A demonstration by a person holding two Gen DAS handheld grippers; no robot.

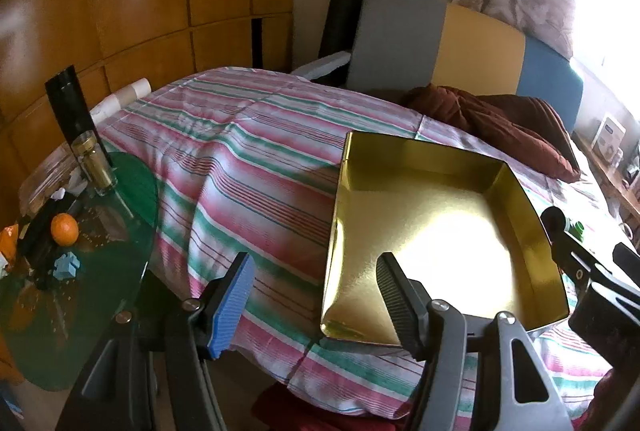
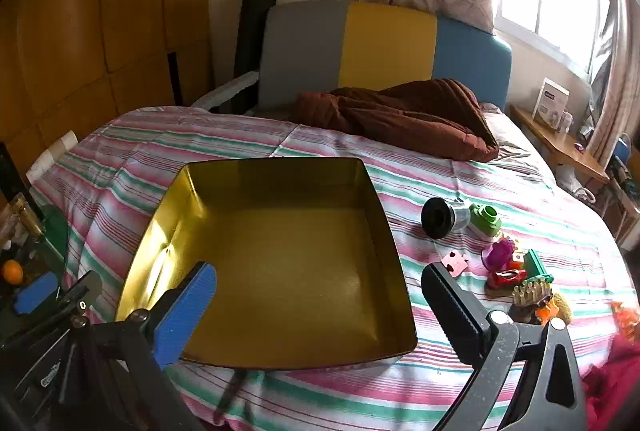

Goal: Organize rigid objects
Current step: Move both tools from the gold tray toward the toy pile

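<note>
The gold tin (image 2: 280, 263) lies open and empty on the striped bed (image 2: 460, 183), and everything else is placed from it. The loose toys (image 2: 508, 267) cluster on the bedcover just off the tin's right wall, with the black-and-silver cylinder (image 2: 442, 218) nearest its far right corner, lying on its side with its long axis running across, away from the tin. The right tongs (image 2: 320, 299) hang over the tin's near right corner, jaws spread wide and holding nothing; the toys lie ahead and to their right, so this hand is judged the nearer one. The left tongs (image 1: 316, 301) hover over the tin's near left edge, also wide open and empty.

The right wrist view shows the whole toy pile; the left wrist view catches only the cylinder's black end and a scrap of green beyond the tin's right wall. Only the left view shows the glass desk (image 1: 132, 191) clearly, left of the bed, with an orange (image 1: 64, 229).
</note>
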